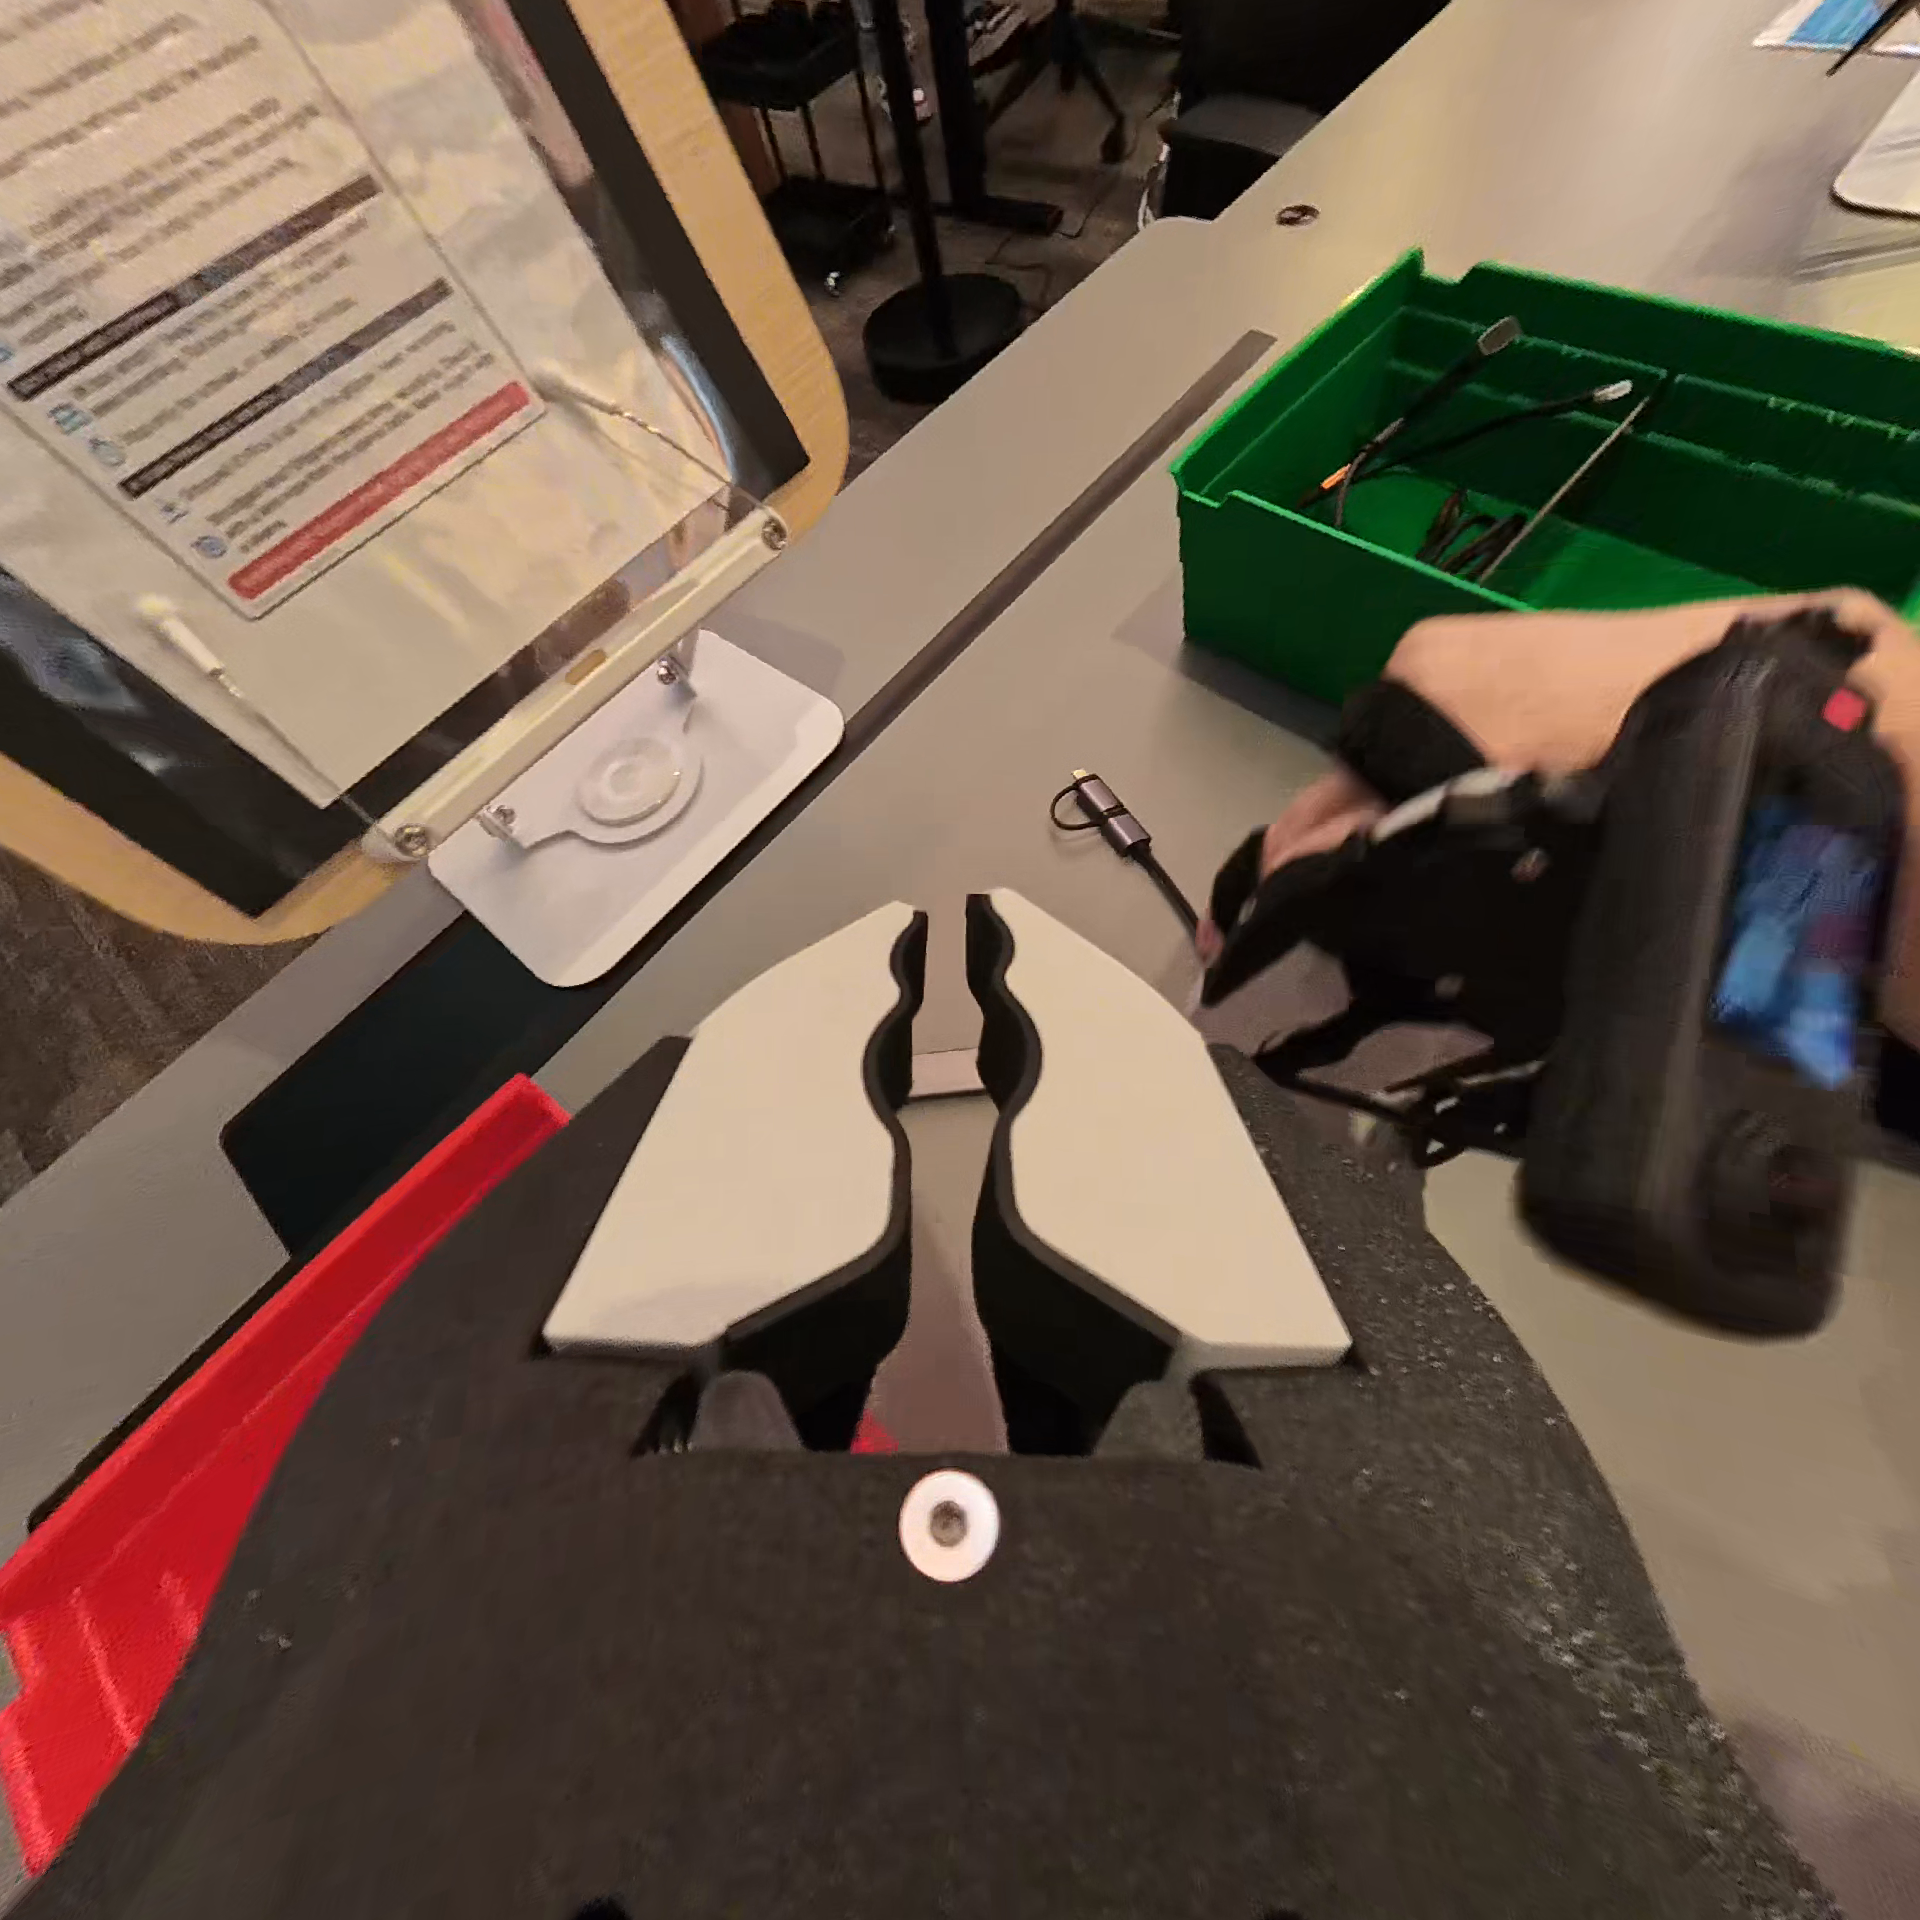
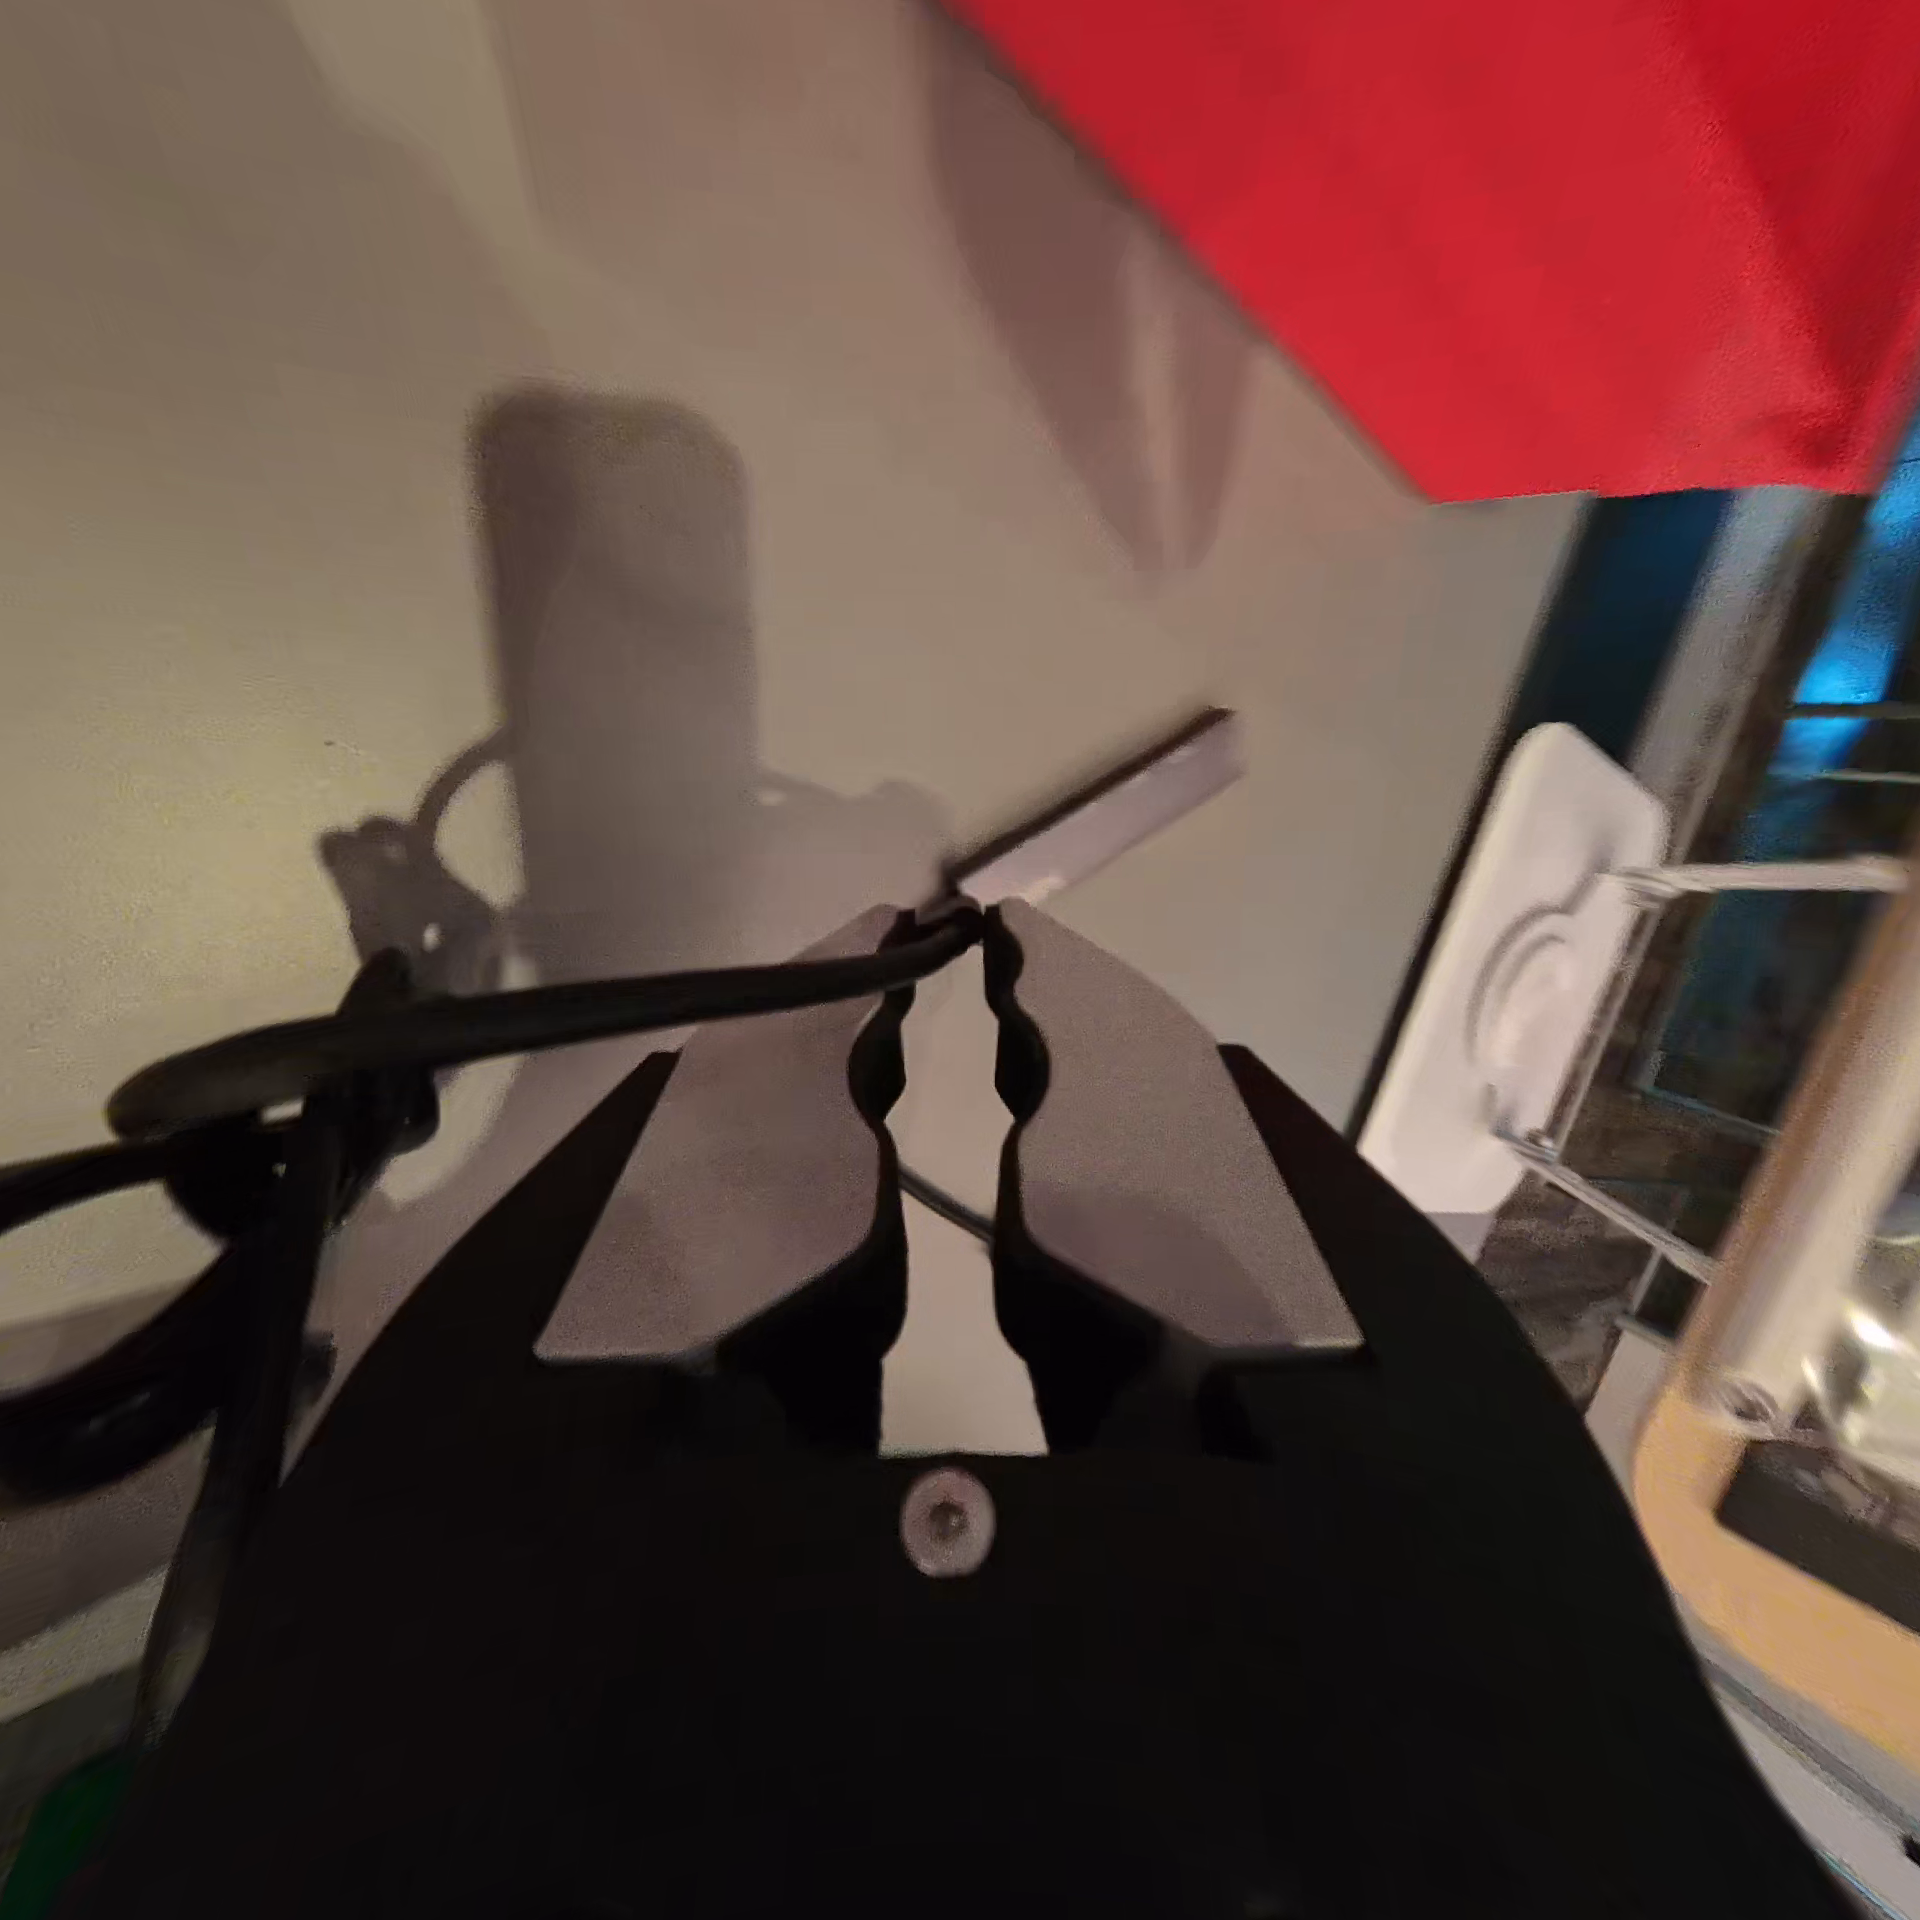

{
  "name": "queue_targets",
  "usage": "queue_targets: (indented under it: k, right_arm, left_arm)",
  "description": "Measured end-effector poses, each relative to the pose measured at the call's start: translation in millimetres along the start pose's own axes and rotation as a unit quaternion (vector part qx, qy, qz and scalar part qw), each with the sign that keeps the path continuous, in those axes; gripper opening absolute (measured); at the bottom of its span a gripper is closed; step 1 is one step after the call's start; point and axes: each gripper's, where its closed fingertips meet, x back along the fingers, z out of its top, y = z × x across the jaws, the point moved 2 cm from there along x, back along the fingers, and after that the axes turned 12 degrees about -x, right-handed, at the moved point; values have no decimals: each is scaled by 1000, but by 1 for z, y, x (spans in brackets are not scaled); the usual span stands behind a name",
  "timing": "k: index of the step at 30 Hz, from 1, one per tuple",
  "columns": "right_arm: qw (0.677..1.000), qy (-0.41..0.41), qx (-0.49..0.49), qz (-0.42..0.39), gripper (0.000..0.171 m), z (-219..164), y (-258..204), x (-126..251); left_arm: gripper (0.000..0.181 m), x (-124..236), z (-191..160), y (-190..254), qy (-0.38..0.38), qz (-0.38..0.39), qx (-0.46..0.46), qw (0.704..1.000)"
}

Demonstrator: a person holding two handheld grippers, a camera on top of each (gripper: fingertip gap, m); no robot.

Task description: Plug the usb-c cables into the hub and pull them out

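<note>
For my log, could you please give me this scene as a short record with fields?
Left gripper: nearly closed; grip unclear
Right gripper: shut on black cable
Hub: grey bar just past the right gripper's tips
Grey connector: lying on the table, unplugged
Green tray: holds more cables

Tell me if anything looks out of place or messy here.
The black cable looks off: the right gripper pinches its cord rather than the plug, and to the gripper's left the cord bunches into a knotted tangle. Nothing looks spilled or broken.
</note>
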Motion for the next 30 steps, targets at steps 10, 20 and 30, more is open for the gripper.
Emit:
queue_targets:
  k: [10,20,30]
  right_arm:
    - [996,6,-39,80,23,11,-24,-25]
    - [894,-3,-444,53,40,-20,35,-67]
    - [878,115,-457,80,34,16,22,-9]
  left_arm:
    - [7,35,-14,-26,17,35,44,998]
    - [7,43,-17,-31,30,29,51,998]
    - [8,54,-30,-44,6,66,53,996]
